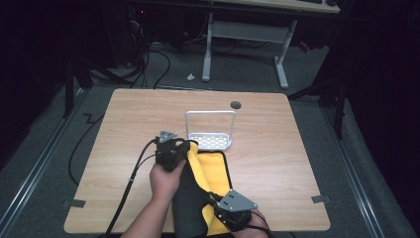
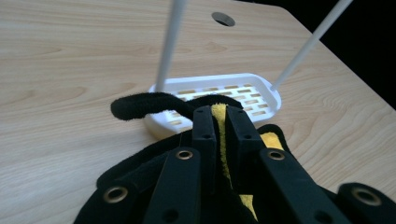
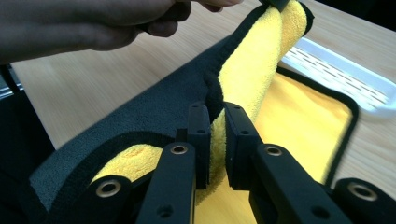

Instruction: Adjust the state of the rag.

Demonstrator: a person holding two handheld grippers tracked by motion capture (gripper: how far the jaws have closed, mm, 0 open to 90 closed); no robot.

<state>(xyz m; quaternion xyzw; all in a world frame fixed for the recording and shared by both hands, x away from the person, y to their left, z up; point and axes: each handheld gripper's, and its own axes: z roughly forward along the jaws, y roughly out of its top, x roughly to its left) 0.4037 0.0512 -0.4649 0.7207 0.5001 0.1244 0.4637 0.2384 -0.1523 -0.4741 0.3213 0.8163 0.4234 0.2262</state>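
A cloth [image 1: 208,173], yellow on one side and dark grey with a black hem on the other, lies on the wooden table [image 1: 124,124] near the front edge. Its left edge is lifted and folded over. My left gripper [image 1: 184,147] is shut on the far corner of that edge [image 2: 218,112], just in front of a white rack. My right gripper [image 1: 212,198] is shut on the near part of the same edge [image 3: 215,123]. The cloth [image 3: 252,74] stretches taut between the two grippers.
A white perforated tray [image 1: 210,141] with a tall wire hoop handle [image 1: 210,113] stands behind the cloth. A round hole [image 1: 236,104] sits near the table's back edge. A white-legged desk [image 1: 245,29] and cables [image 1: 153,54] lie on the floor beyond.
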